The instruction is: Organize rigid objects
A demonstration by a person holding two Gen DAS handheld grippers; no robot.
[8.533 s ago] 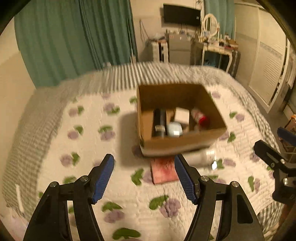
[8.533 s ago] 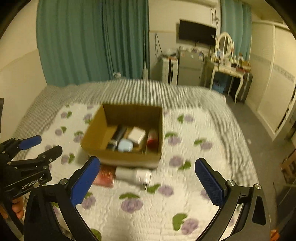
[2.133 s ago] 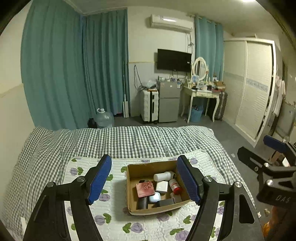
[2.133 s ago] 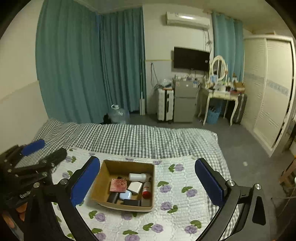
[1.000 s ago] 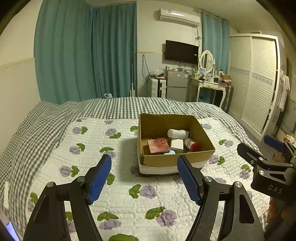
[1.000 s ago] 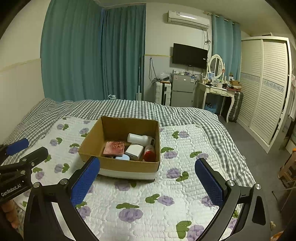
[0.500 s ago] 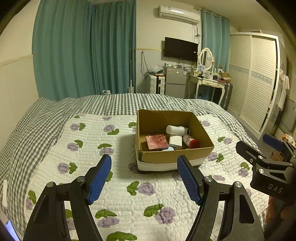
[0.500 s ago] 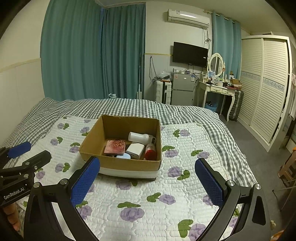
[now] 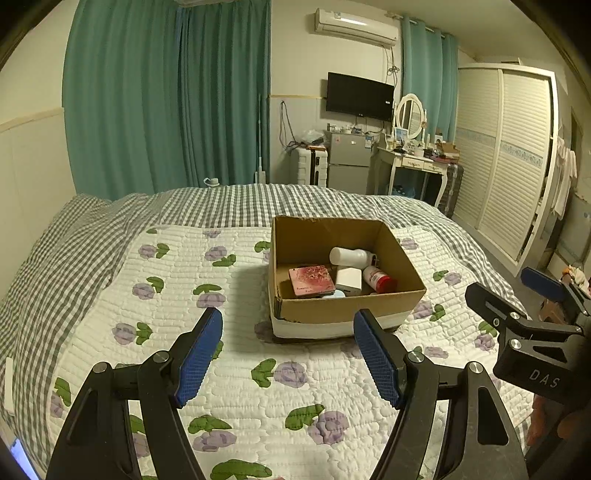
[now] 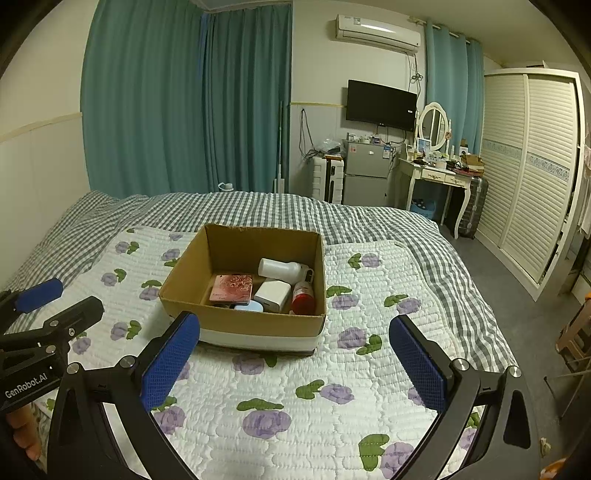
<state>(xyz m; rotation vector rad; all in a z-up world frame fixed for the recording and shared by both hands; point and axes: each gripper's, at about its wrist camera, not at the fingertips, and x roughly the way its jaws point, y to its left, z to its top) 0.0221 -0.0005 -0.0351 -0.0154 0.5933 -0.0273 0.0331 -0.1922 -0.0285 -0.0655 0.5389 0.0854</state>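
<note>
Right wrist view shows my cardboard box (image 10: 243, 325) holding every item, the quilt (image 10: 295, 398) bare around it, both my left gripper (image 9: 288, 354) and right gripper (image 10: 295, 362) unclenched and empty, so I judge the sorting finished.

A home bedroom. A bed (image 10: 369, 229) with a checked cover and a flowered quilt (image 10: 295, 387) fills the foreground. Behind it hang teal curtains (image 10: 166, 110), with a wall TV (image 10: 381, 105), an air conditioner (image 10: 378, 28), a dressing table with a mirror (image 10: 433, 127), a small fridge (image 10: 366, 173) and a louvred wardrobe (image 10: 532, 177).
</note>
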